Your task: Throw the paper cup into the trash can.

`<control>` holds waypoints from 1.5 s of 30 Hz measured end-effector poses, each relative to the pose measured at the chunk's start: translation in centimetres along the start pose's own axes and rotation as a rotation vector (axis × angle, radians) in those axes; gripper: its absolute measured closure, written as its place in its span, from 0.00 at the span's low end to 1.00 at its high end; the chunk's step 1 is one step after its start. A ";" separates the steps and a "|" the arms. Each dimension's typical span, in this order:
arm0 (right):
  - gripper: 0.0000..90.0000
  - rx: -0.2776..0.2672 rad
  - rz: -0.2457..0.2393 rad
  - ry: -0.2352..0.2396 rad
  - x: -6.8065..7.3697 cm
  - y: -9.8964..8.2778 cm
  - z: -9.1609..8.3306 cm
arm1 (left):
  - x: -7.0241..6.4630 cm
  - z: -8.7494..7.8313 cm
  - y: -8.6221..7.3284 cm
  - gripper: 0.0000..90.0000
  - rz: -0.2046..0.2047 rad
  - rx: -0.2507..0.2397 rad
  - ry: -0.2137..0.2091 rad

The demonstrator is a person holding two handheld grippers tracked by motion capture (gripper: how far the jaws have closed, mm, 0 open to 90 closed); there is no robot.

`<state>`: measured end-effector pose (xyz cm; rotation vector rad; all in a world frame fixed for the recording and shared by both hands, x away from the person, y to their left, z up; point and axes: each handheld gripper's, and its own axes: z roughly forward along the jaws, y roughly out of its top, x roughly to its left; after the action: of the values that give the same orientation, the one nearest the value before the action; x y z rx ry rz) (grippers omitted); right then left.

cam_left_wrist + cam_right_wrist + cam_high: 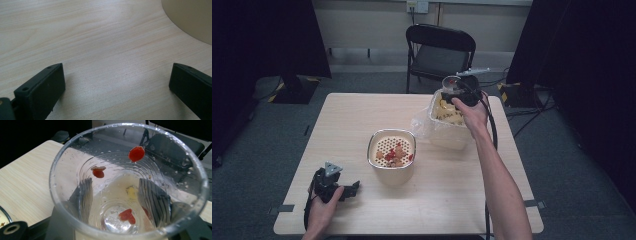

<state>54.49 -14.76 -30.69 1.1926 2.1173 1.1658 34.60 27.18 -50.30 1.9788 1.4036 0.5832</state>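
R gripper (460, 93) upper right of centre in high view, clamped on a clear plastic cup (127, 182); in R gripper view both jaws show through the cup wall, pressing its sides. Cup nearly empty: a few red bits (136, 153) stuck to the wall, one at the bottom, wet residue. Cup held over the bag-lined bin (447, 131) at right-centre of table; yellow scraps in it.

L gripper (337, 187) lower left, resting on the table (452, 200), jaws wide apart, nothing between them, bare wood in L gripper view. Idle.

Strainer bowl (392, 155) mid-frame, red/pale food bits on its perforated insert.

Judgement: step in hand = getting rid of cup, or its dregs, into the bin. To do well: keep cup over middle of bin opening, not the rim; thin wall, so don't squeeze harder, it will buckle. If tipping, go slow, as the stuck bits may need a tap. Release only once low inside the liner. Keep the cable off the strainer bowl.
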 end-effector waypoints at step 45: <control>0.19 -0.052 -0.036 0.035 3.1 -7.5 -8.2 | 0.0 0.0 0.0 0.00 0.002 0.001 0.003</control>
<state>43.59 -17.92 -32.43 1.1149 2.1120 1.2263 34.59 27.19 -50.29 1.9811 1.4036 0.5869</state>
